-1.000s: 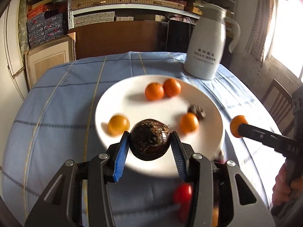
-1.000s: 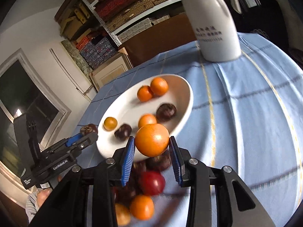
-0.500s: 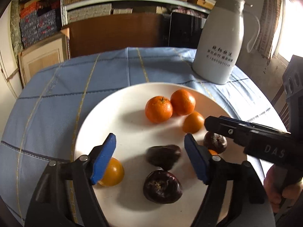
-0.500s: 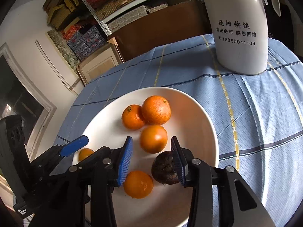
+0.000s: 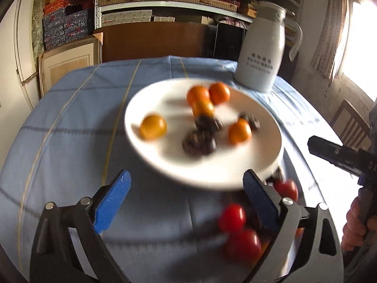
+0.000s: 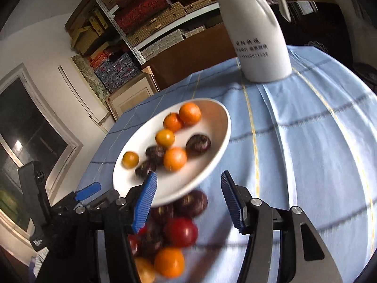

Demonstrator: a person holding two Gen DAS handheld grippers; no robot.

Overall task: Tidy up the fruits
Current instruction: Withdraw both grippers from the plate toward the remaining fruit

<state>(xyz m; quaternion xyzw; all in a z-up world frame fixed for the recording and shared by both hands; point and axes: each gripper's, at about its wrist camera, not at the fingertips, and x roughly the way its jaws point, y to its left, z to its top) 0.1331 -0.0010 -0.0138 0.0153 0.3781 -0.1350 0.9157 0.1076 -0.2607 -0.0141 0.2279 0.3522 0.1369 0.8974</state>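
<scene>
**A:** Both of your grippers are empty right now. The left gripper (image 5: pixel 186 199) has its blue pads wide apart above the near edge of the white plate (image 5: pixel 165 165), and the right gripper (image 6: pixel 188 202) is just as spread, hanging over the plate's near rim with nothing between the pads.

**B:** So which step am I in?

**A:** I judge you are between picks: some fruit is on the plate, some still waits on the worktop (image 6: pixel 318 153). On the plate sit five oranges (image 6: pixel 174 158) and three dark fruits (image 6: pixel 198 142), gathered toward its middle and far side.

**B:** And what is left?

**A:** A loose pile lies on the blue cloth just near of the plate, under your right gripper: a red fruit (image 6: pixel 181 232), a near orange (image 6: pixel 169 262) and at least one dark fruit (image 6: pixel 190 202) close against the plate's rim. The pile is blurred, so I cannot count it surely.

**B:** What does the next move call for?

**A:** Lower one gripper to the pile, keep the pads apart until a single fruit is between them, then close gently; round fruit will likely roll. Stay off the plate rim, and leave the white jug (image 6: pixel 256 37) at the far right alone.
</scene>
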